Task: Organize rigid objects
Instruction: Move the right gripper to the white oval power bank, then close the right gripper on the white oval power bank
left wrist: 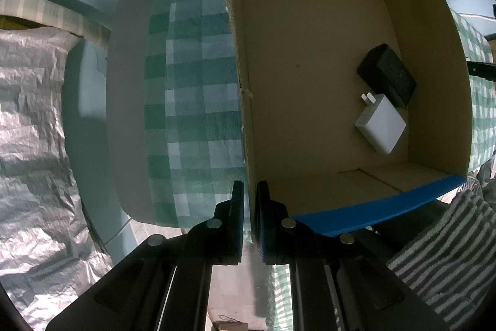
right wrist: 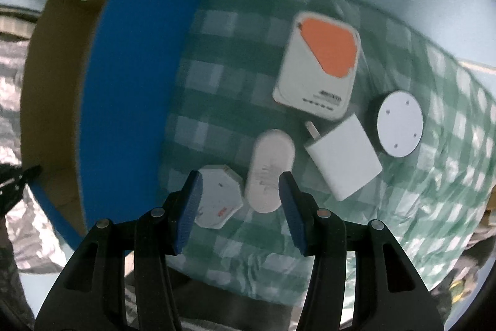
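- My left tongs (left wrist: 250,219) are clenched on the side wall of the cardboard box (left wrist: 310,51) — one finger outside, one inside, pinching the torn top edge of that wall.
- Inside the box there's already a black adapter (left wrist: 386,73) and a white charger (left wrist: 382,123) with its prongs out, lying touching each other against the wall opposite the one I'm pinching.
- The box sits on the checkered green cloth (left wrist: 192,82) covering the tabletop, toward one end of it; its outside is blue.
- My right tongs (right wrist: 240,194) are released, spread wide, hovering over the loose stuff on the cloth beside the box's blue wall.
- Between the spread fingers, toward the near edge of the tabletop: a white angular plug (right wrist: 218,196) with red print, and just beside it a white oval gadget (right wrist: 270,169).
- Further out — a second white charger (right wrist: 344,158), a round black-and-white puck (right wrist: 400,123) near it, and a white box with an orange patch (right wrist: 319,64) toward the far edge.
- The right view is a bit blurry, so I can't read the print.
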Motion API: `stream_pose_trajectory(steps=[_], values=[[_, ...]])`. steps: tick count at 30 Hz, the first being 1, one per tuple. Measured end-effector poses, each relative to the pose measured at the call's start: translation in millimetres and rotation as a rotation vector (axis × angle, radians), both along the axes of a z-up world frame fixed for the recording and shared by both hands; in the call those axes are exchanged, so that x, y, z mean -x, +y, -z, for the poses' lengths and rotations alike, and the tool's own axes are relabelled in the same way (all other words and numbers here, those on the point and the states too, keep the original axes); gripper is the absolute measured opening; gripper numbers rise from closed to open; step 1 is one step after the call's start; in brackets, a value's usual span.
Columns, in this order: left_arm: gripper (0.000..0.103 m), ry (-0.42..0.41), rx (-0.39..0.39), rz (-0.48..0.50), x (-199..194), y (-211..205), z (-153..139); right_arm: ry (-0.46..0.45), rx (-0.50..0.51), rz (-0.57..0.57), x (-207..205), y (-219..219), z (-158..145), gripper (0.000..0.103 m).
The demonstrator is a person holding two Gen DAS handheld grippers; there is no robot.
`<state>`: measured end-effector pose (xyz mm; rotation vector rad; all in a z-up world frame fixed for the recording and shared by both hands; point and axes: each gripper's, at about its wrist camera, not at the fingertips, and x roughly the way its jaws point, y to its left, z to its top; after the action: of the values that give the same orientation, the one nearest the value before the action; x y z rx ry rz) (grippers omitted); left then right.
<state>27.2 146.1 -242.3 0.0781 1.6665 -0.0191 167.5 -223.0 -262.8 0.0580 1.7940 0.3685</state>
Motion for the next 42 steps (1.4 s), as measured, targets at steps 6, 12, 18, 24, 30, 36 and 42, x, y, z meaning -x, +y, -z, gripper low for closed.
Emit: stream_pose_trajectory(steps=[6,12,18,24,30,36,42], values=[[0.01,0.003,0.002,0.003,0,1,0,0.038,0.017,0.013,2,-7,21,0.051],[0.01,0.006,0.005,0.0,-1,1,0,0.046,0.035,0.016,3,-3,36,0.051],[0.01,0.007,0.007,-0.002,-1,2,0,0.052,0.065,0.021,-3,1,55,0.051],[0.01,0.008,0.009,-0.004,-1,2,0,0.029,0.097,0.006,-1,7,58,0.038],[0.01,0.008,0.01,-0.004,-1,3,1,0.017,0.083,0.006,3,13,54,0.037],[0.01,0.008,0.007,-0.001,0,2,1,0.003,0.059,-0.014,8,11,42,0.037],[0.01,0.01,0.008,0.001,0,2,1,-0.031,0.028,-0.041,14,8,17,0.037]])
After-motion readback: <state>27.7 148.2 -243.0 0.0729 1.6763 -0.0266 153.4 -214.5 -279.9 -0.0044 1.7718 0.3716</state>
